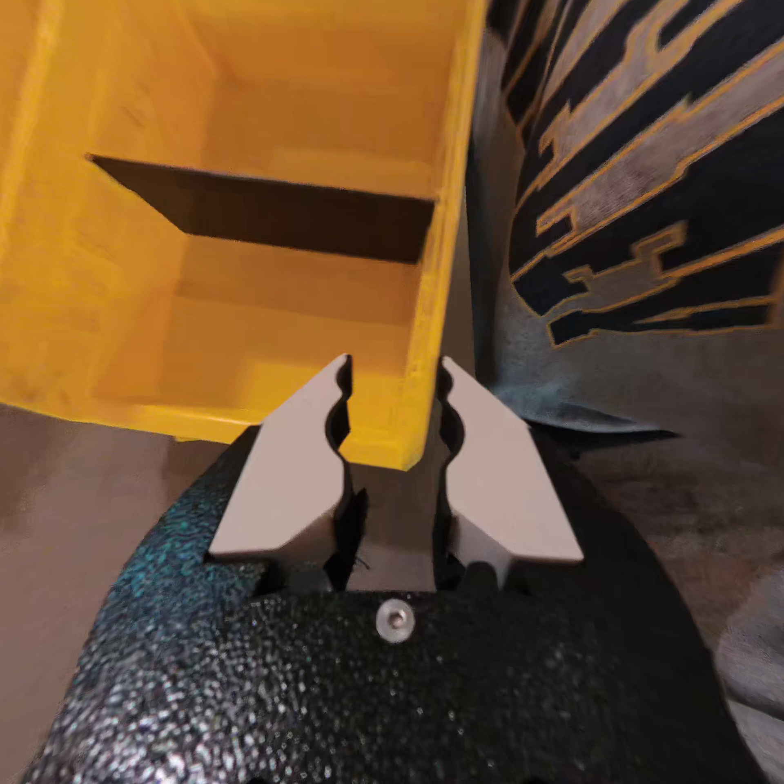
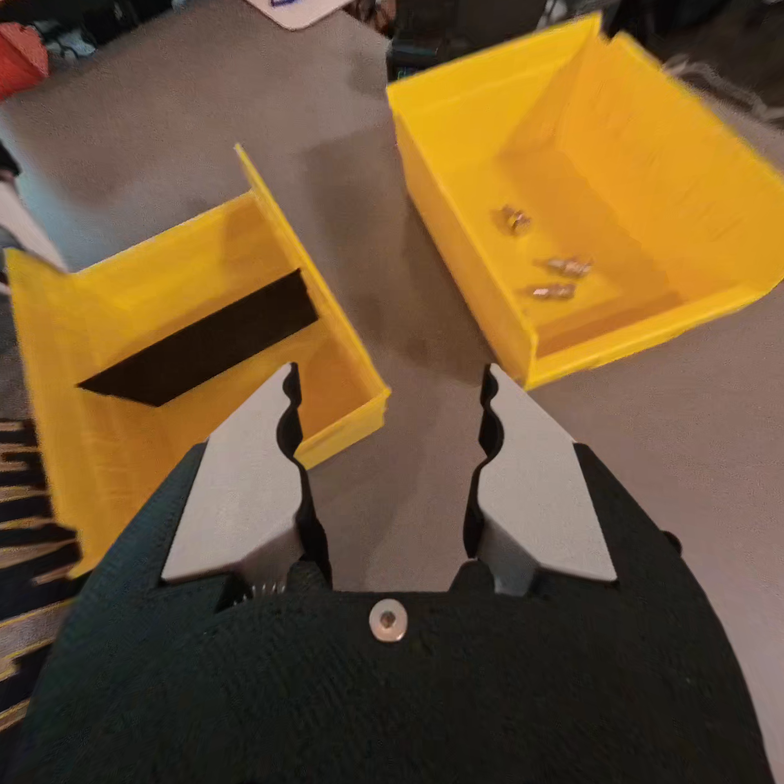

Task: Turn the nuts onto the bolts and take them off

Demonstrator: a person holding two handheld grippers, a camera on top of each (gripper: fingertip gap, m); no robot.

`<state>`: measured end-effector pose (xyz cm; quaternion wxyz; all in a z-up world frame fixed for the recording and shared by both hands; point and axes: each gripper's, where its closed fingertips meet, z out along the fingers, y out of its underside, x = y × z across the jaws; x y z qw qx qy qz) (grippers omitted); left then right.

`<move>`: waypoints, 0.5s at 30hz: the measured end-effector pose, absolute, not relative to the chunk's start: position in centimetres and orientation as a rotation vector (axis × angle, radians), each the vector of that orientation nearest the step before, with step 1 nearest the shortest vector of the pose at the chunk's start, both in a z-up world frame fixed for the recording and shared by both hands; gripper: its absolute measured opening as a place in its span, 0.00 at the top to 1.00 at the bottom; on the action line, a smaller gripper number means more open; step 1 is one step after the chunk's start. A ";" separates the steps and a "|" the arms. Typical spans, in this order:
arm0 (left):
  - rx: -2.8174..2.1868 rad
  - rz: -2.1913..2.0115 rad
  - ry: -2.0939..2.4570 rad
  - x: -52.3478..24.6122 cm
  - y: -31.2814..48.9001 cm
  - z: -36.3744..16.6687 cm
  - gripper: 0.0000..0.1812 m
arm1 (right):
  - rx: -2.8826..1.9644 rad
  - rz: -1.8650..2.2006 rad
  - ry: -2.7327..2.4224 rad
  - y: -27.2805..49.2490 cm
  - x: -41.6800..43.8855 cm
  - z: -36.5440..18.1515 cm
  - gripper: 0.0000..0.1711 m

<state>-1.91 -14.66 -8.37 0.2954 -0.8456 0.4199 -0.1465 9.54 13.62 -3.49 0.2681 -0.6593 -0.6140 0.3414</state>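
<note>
Three small blurred metal pieces, the bolts and nuts, lie on the floor of the right yellow bin (image 2: 445, 178): one (image 2: 513, 219), another (image 2: 566, 266) and a third (image 2: 551, 292). My right gripper (image 2: 390, 367) is open and empty, above the grey surface between the two bins. The left yellow bin (image 2: 106, 424) has a black divider (image 2: 203, 343) and shows nothing inside. In the left wrist view this bin (image 1: 127, 297) and its divider (image 1: 275, 212) fill the frame. My left gripper (image 1: 396, 360) is open and empty, with its fingertips at the bin's near right corner.
The bins stand on a grey-brown surface (image 2: 297, 106). A black, grey and gold patterned fabric (image 1: 636, 169) lies right of the left bin and shows at the left edge of the right wrist view (image 2: 25, 488). A red object (image 2: 21, 55) and dark clutter sit at the far edge.
</note>
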 end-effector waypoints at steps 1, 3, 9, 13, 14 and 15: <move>-2.216 -0.432 1.055 -2.8 -13.6 -7.0 0.74 | -1.865 0.915 -1.653 12.6 10.7 -4.4 0.48; -2.128 -0.431 0.857 -5.7 -8.9 -3.7 0.78 | -1.987 0.877 -1.630 11.1 12.1 -6.0 0.47; -2.128 -0.124 0.125 -19.3 10.0 -0.1 0.68 | -2.185 0.801 -1.680 6.1 11.7 -9.3 0.47; -2.385 -0.004 -0.082 -23.6 17.7 -5.6 0.63 | -2.269 0.543 -1.783 5.9 11.7 -11.3 0.56; -2.439 0.004 -0.097 -23.8 18.9 -6.8 0.63 | -2.281 0.481 -1.827 5.8 11.8 -11.7 0.56; -2.483 0.017 -0.109 -23.9 19.9 -7.9 0.64 | -2.283 0.455 -1.857 5.6 11.7 -11.7 0.58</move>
